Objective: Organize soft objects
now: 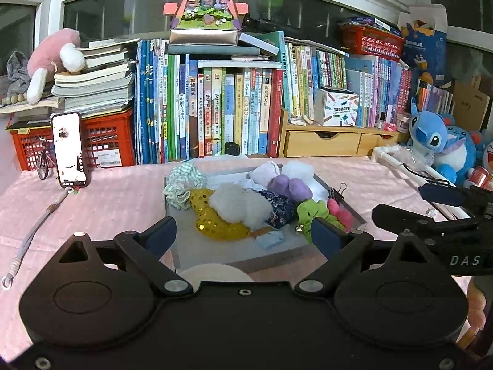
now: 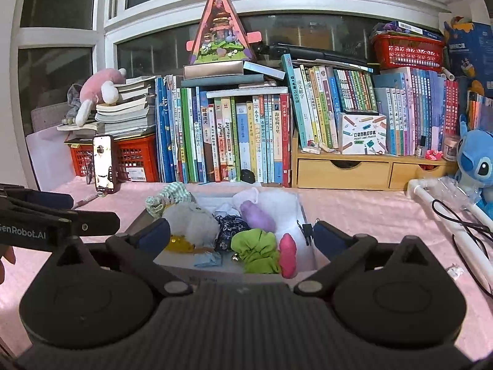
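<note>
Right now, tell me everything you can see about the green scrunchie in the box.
The green scrunchie is lime, gathered and ruffled, apparently soft fabric. It lies crumpled near the front right of the grey box, beside the pink item on its right and against the dark floral cloth on its left. Neither gripper touches it.

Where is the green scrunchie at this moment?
The green scrunchie lies in the grey tray, near its front right corner in both views, between the pink piece and the dark floral cloth.
</note>
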{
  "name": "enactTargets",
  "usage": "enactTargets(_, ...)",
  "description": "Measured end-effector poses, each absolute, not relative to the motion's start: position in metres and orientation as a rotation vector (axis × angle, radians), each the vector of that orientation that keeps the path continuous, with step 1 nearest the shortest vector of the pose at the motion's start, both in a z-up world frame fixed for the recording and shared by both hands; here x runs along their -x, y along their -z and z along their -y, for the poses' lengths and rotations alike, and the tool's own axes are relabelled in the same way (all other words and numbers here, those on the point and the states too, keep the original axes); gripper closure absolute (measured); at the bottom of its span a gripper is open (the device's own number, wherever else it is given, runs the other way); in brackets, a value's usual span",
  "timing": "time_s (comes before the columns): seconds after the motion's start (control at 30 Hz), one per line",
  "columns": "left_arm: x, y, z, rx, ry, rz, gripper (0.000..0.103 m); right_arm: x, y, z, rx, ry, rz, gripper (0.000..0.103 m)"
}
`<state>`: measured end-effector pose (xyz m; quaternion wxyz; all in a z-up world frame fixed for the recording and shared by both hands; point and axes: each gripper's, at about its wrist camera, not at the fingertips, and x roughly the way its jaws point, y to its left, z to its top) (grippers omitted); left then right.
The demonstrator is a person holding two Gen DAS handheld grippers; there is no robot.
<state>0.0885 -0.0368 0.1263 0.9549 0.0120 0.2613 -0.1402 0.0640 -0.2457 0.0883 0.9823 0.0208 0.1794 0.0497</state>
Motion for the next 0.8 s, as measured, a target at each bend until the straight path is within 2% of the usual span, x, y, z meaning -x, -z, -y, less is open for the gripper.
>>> enactTargets(0.8,-0.042,-0.114,0.026,-0.008,0.241,-0.488,0.009,-0.014,-0.074,0.239,0.025,-0.028,-0.292,0.000)
